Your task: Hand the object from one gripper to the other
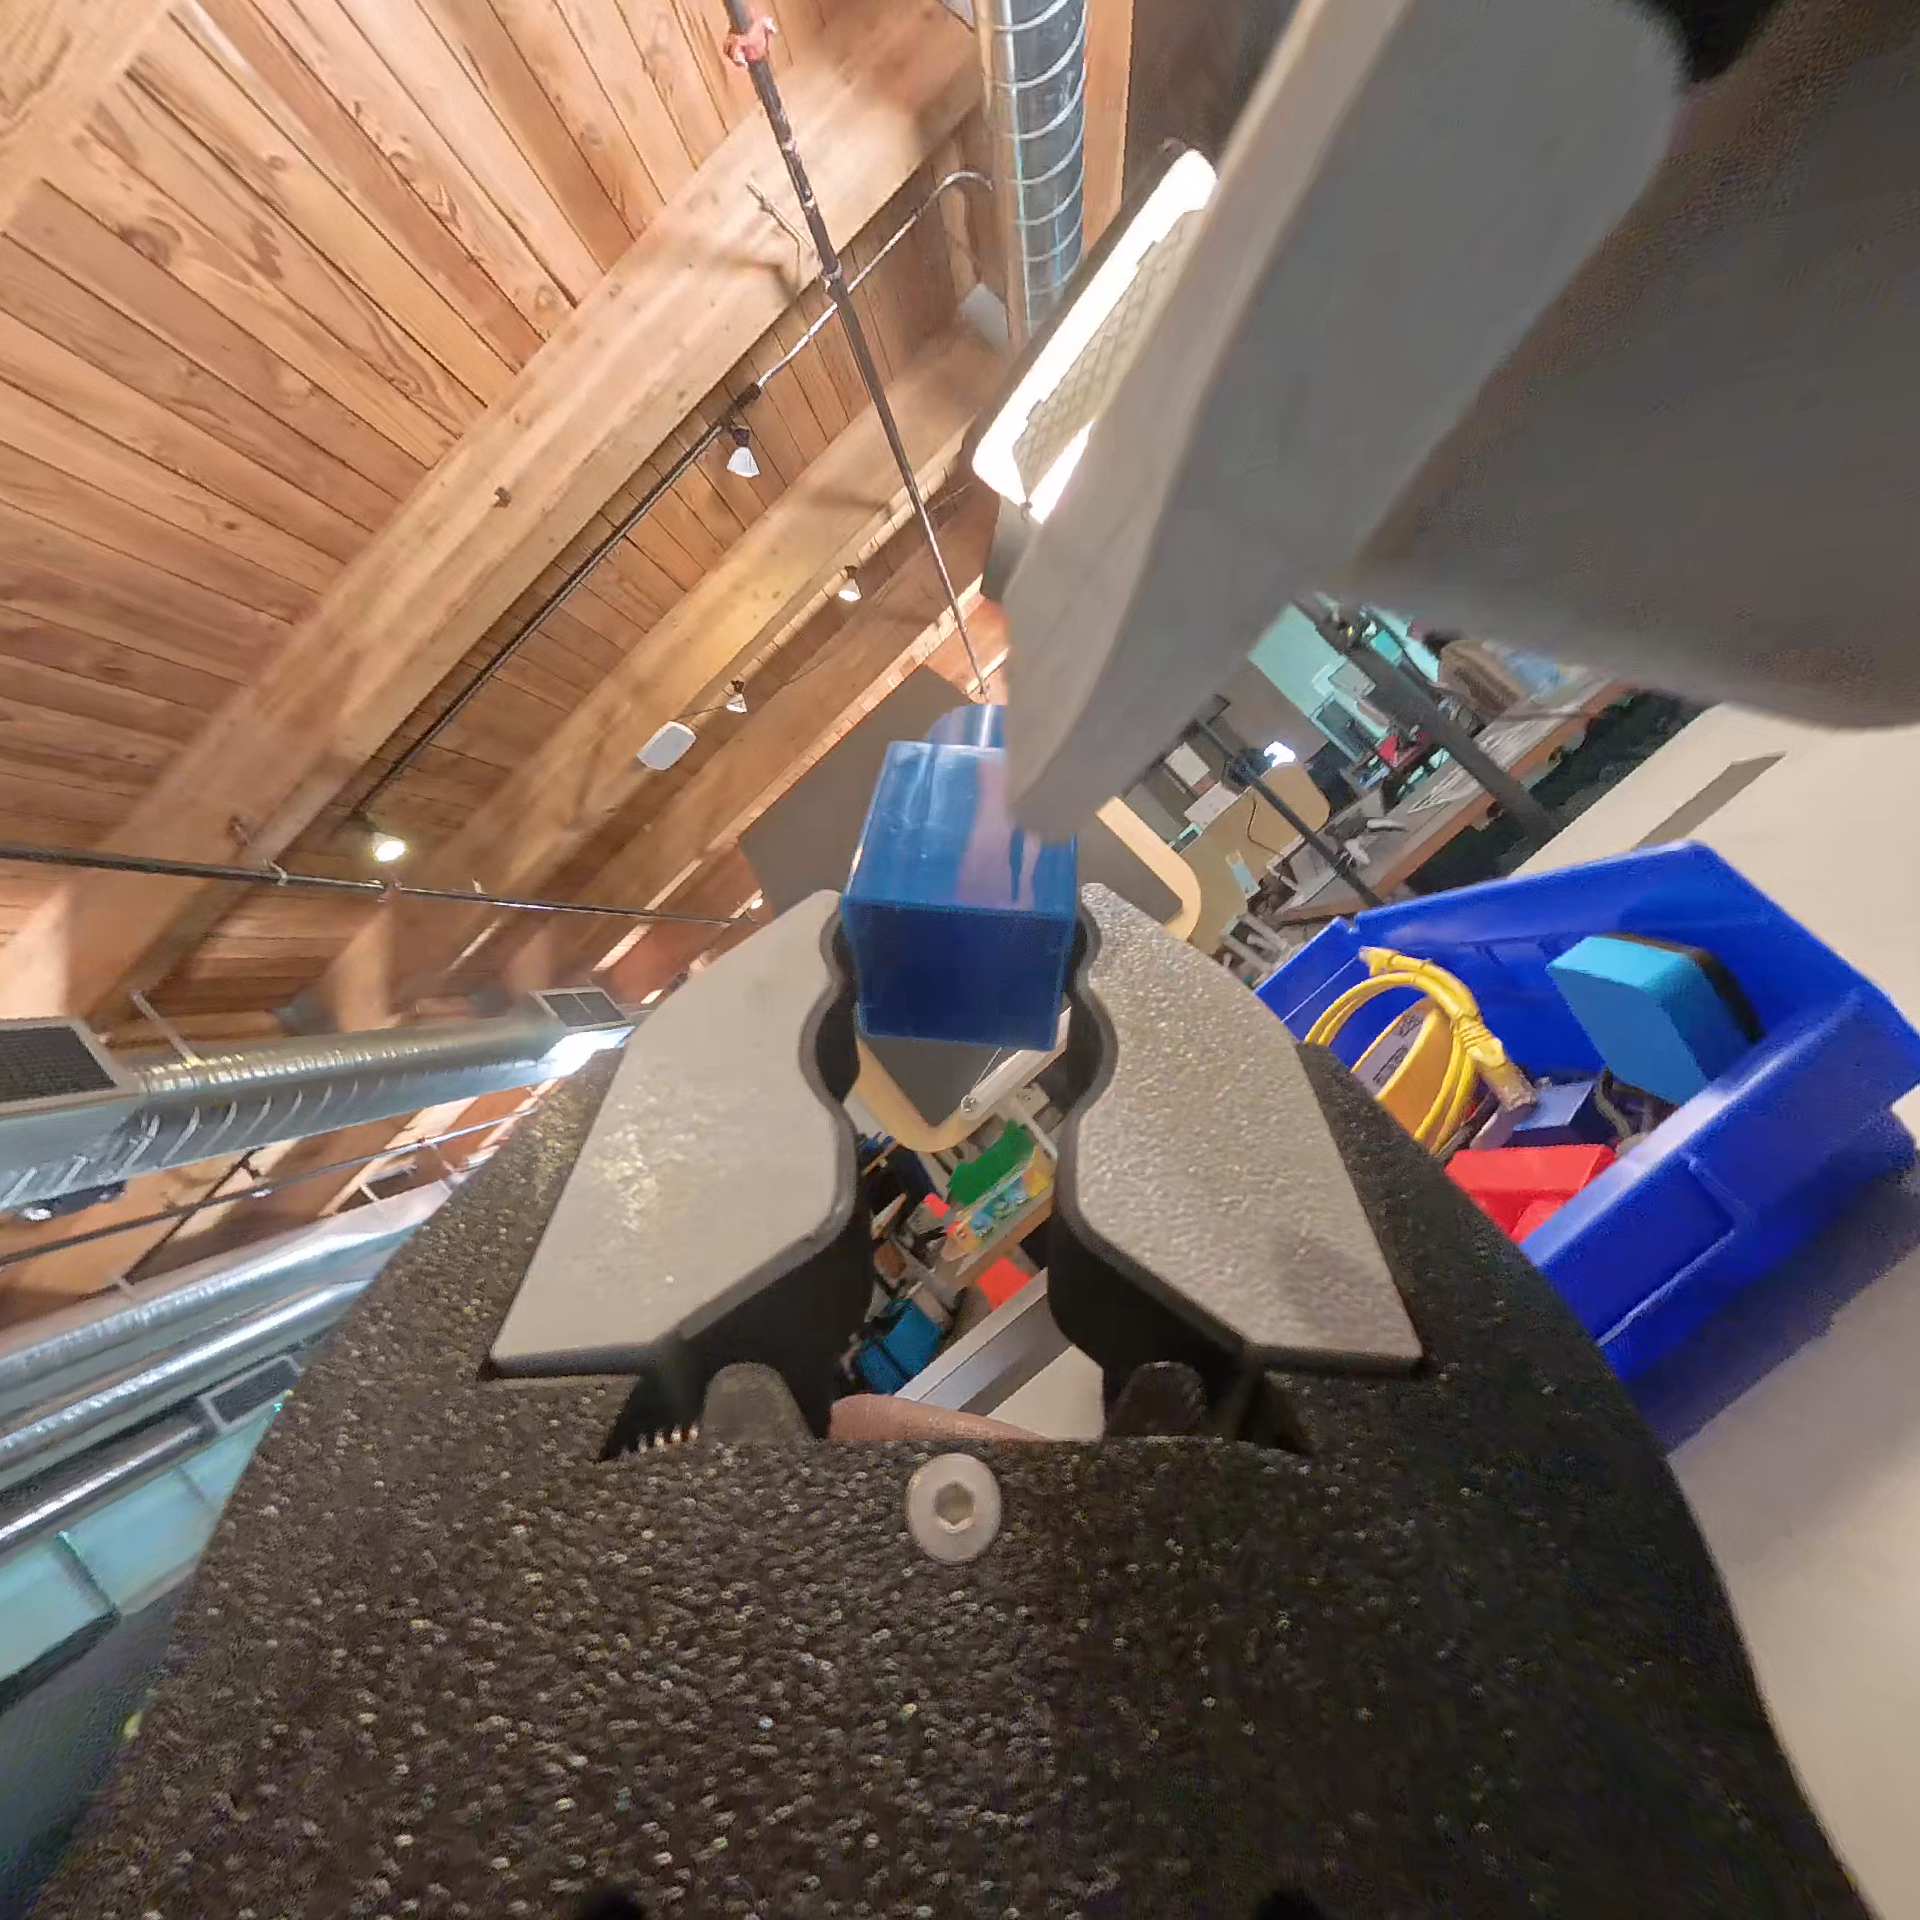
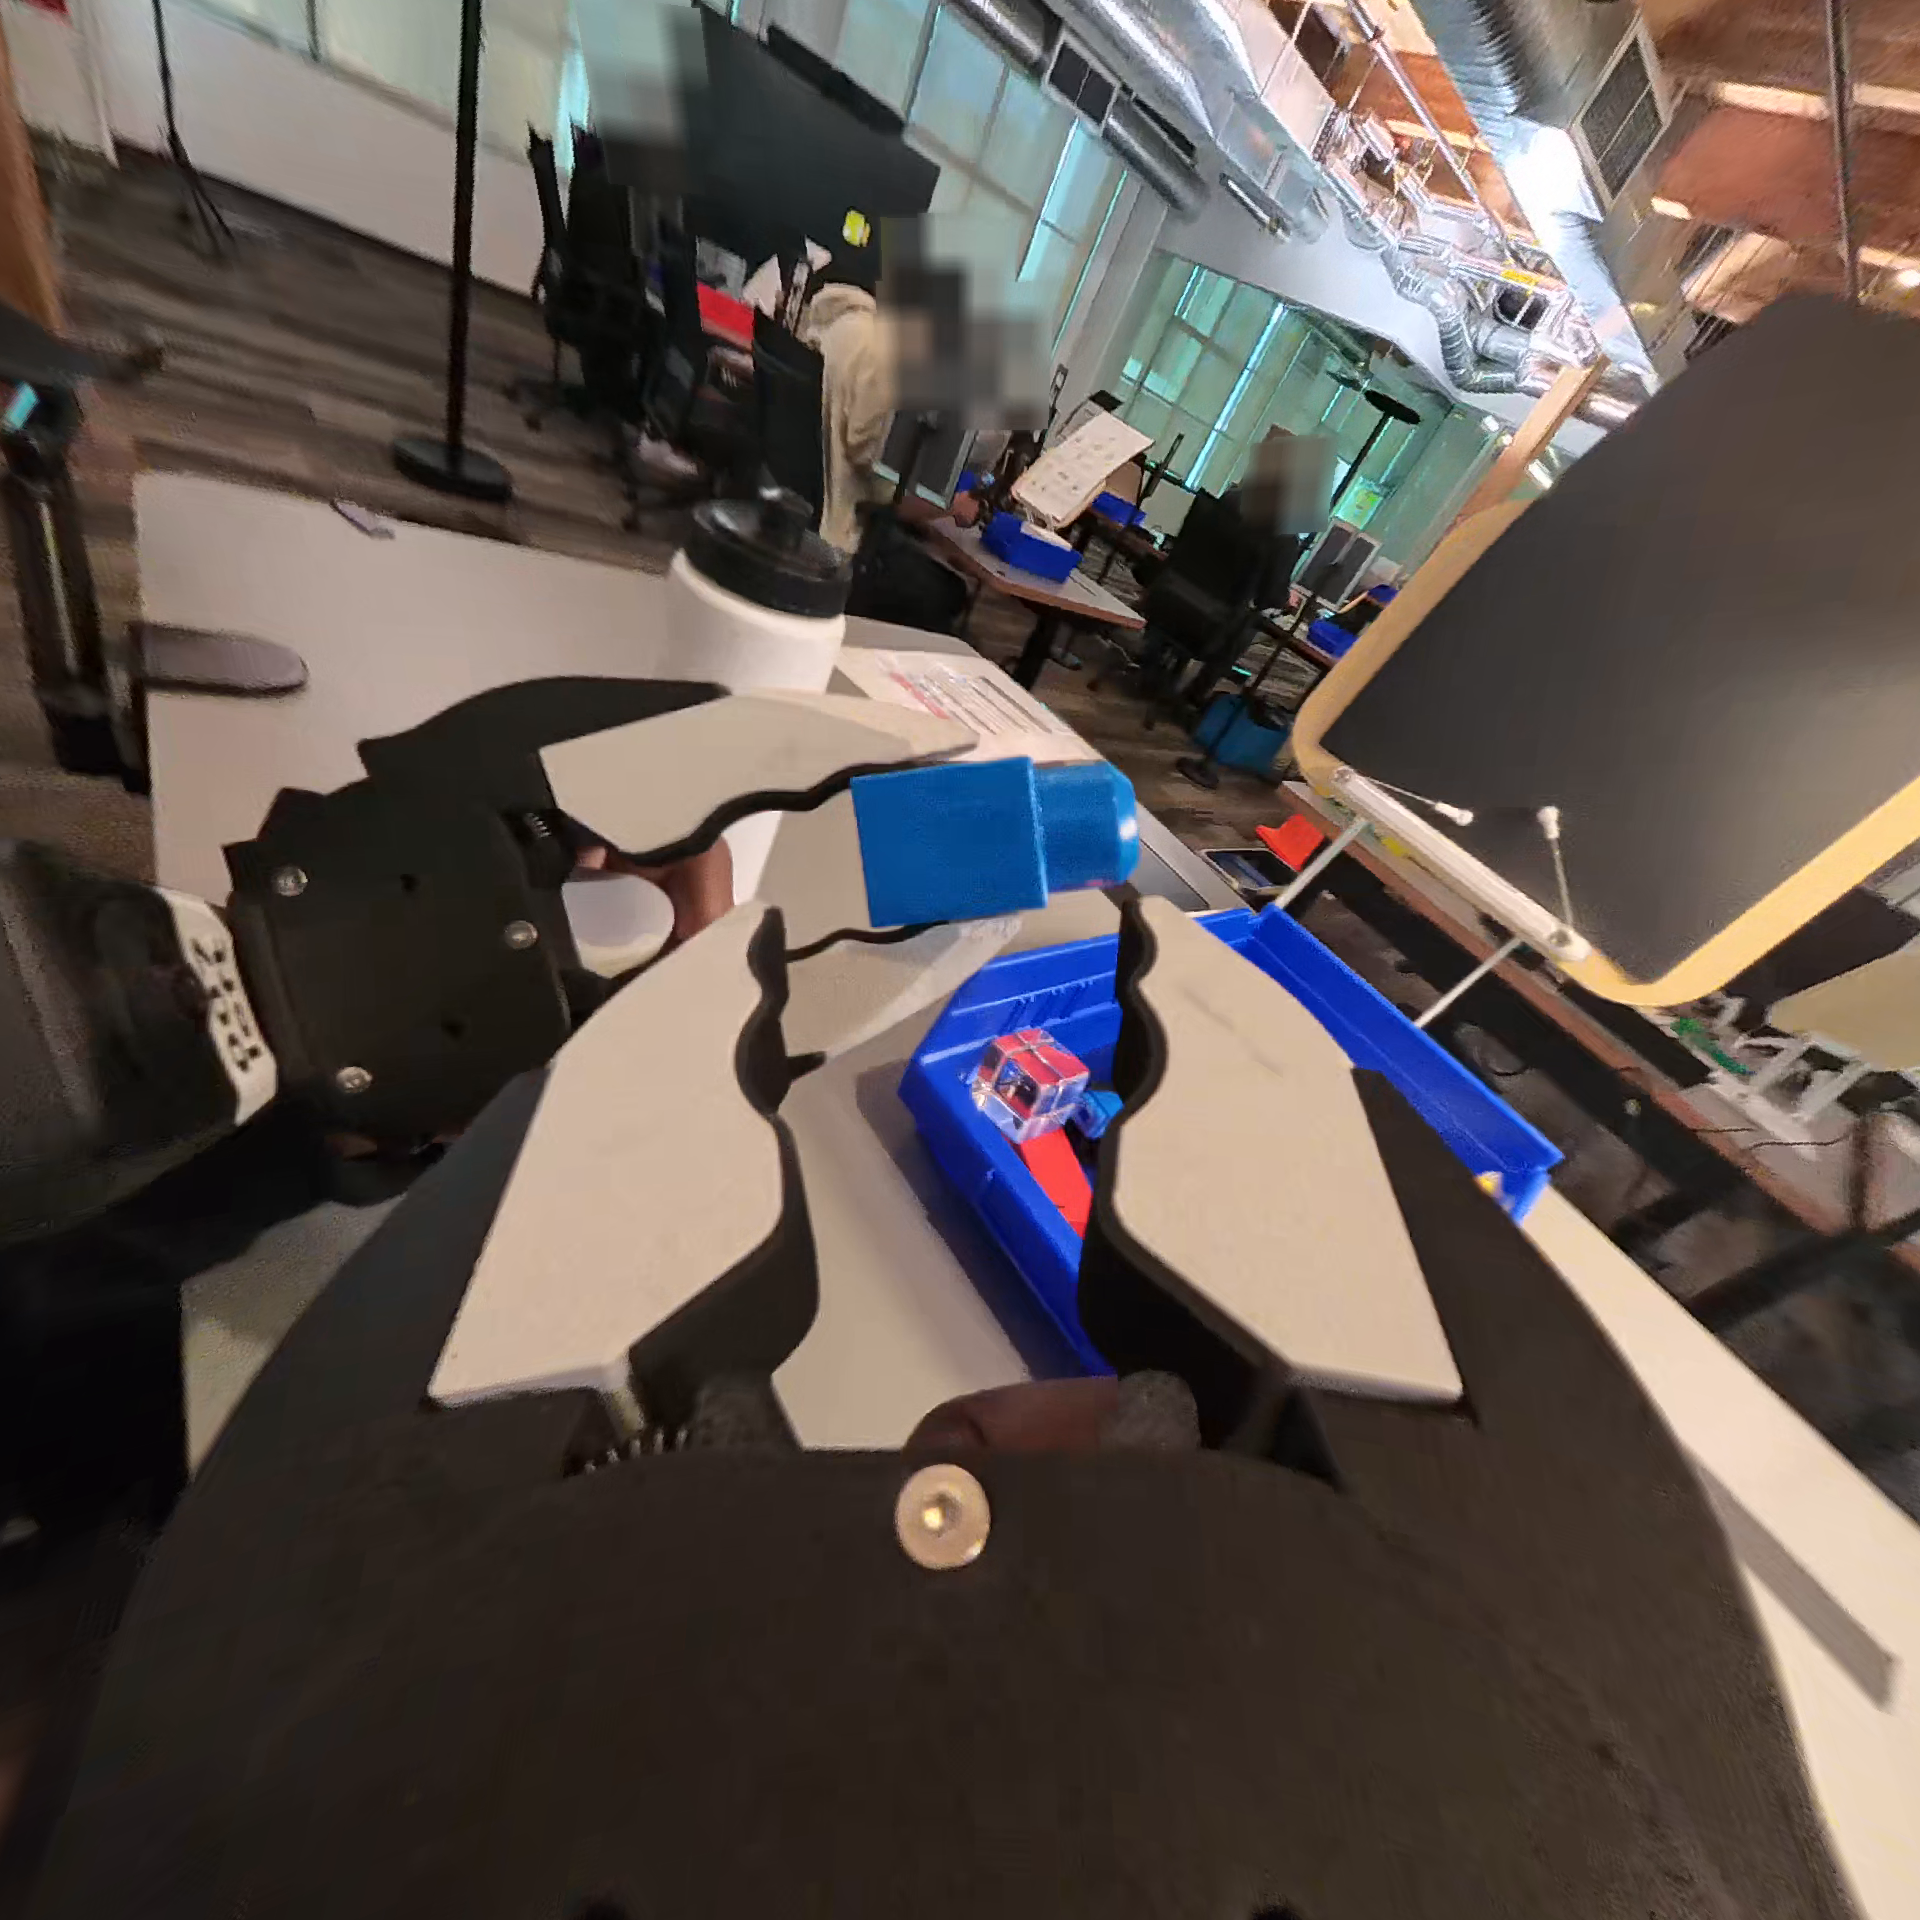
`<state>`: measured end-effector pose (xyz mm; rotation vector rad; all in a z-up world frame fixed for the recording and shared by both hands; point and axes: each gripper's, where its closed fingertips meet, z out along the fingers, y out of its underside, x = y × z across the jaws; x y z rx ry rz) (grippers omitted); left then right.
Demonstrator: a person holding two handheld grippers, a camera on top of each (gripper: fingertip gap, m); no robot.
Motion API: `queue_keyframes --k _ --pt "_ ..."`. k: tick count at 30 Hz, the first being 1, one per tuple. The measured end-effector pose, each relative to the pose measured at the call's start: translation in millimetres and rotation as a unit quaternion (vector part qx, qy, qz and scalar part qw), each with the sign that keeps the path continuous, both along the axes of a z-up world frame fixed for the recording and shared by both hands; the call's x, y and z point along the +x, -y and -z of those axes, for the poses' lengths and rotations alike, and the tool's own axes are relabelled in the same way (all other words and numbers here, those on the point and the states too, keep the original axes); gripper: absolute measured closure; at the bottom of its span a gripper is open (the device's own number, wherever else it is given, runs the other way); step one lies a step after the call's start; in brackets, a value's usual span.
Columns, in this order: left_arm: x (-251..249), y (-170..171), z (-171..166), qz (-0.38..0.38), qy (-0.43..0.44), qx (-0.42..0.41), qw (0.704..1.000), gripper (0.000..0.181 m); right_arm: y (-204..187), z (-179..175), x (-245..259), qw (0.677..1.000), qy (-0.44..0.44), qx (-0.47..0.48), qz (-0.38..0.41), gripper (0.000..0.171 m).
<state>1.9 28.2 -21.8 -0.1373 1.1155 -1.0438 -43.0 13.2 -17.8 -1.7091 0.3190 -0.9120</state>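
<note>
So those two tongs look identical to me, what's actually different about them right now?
The left tongs are shut on the blue block; the right tongs are open and hold nothing. The left tongs point up toward the wooden ceiling, while the right tongs point out over the blue bin, reaching toward the block's free end. Both share grey fingers on a black body.

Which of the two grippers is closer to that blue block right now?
Left. The left gripper is clamped on the blue block, holding it in the air. The right gripper is open just short of it, not touching.
</note>
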Motion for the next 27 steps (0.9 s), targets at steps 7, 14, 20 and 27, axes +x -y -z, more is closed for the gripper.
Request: queue_keyframes --k 7,14,20,27 --pt "-8.8 11.2 9.4 0.023 0.017 0.030 0.999 0.144 -3.8 15.0 13.4 0.997 0.008 -0.062 0.045 0.102" --pt "-20.0 25.2 14.5 0.044 0.035 0.055 0.997 0.144 -0.9 23.2 26.1 0.994 0.005 -0.082 0.074 0.096" --pt "-19.8 28.5 18.1 0.089 0.017 0.051 0.995 0.143 -2.1 31.6 32.6 0.998 -0.026 -0.042 0.034 0.099" --pt "-42.7 37.1 12.6 0.276 -0.045 -0.018 0.960 0.108 7.9 3.1 11.7 0.945 -0.166 0.200 -0.199 0.099"
